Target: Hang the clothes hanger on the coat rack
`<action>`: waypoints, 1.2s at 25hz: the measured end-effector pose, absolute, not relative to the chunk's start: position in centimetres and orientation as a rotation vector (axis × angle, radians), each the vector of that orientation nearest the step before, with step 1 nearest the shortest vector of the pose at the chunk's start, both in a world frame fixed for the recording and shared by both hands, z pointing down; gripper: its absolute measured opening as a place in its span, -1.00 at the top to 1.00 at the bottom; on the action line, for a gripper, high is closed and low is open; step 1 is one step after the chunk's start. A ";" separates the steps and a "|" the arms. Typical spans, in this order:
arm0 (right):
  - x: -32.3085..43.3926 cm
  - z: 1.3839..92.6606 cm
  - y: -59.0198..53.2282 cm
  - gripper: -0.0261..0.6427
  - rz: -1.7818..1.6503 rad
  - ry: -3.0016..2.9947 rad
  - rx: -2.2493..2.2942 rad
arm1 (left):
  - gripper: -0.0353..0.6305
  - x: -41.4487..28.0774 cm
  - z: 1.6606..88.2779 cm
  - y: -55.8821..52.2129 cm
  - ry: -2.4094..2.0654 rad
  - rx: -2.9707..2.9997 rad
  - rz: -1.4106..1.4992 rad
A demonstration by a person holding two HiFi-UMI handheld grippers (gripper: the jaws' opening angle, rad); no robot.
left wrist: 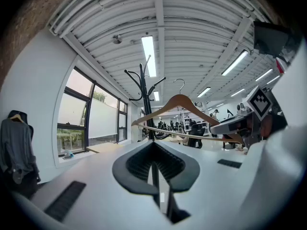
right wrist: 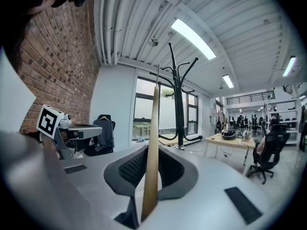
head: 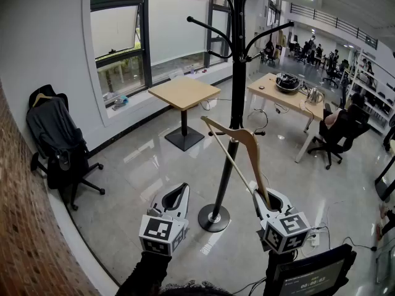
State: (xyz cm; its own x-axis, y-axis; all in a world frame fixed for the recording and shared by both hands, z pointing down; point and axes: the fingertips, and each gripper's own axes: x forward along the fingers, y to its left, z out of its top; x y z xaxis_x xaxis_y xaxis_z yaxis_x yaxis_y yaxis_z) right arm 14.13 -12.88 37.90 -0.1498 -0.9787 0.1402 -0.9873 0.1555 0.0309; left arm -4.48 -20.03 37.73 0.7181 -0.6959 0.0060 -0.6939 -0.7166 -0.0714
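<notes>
The black coat rack stands on the shiny floor straight ahead, its curved hooks high up. A wooden clothes hanger with a metal hook is in front of the pole, tilted. My right gripper is shut on one end of it. In the right gripper view the hanger's arm rises between the pads, with the rack behind it. My left gripper hovers to the left of the rack's base, shut and holding nothing. The left gripper view shows the hanger in front of the rack.
A square wooden table stands behind the rack by the windows. An office chair with a dark coat is at the left, next to a brick wall. A long desk and a seated person are at the right.
</notes>
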 end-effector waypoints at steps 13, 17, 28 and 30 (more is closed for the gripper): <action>13.3 37.1 -17.1 0.76 0.101 -2.315 1.960 | 0.88 -5.0 38.6 -24.3 1.138 -2.877 -0.053; 14.0 36.8 -18.2 0.76 0.084 -2.336 1.916 | 0.88 -4.6 39.0 -25.5 1.151 -2.875 -0.061; 18.7 33.6 -22.7 0.76 -0.017 -2.435 1.685 | 0.88 -2.4 39.1 -30.7 1.305 -2.807 -0.053; 19.4 32.8 -23.7 0.76 -0.032 -2.465 1.646 | 0.88 -1.5 38.7 -31.6 1.320 -2.796 -0.036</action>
State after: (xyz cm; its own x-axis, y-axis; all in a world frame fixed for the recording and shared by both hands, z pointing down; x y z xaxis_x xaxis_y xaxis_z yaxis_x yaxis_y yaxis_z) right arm 19.44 -23.67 32.78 -0.3726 -0.9181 0.1351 -0.9143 0.3881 0.1159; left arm -1.48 -31.62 38.66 0.6355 -0.7721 -0.0002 -0.7709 -0.6346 -0.0545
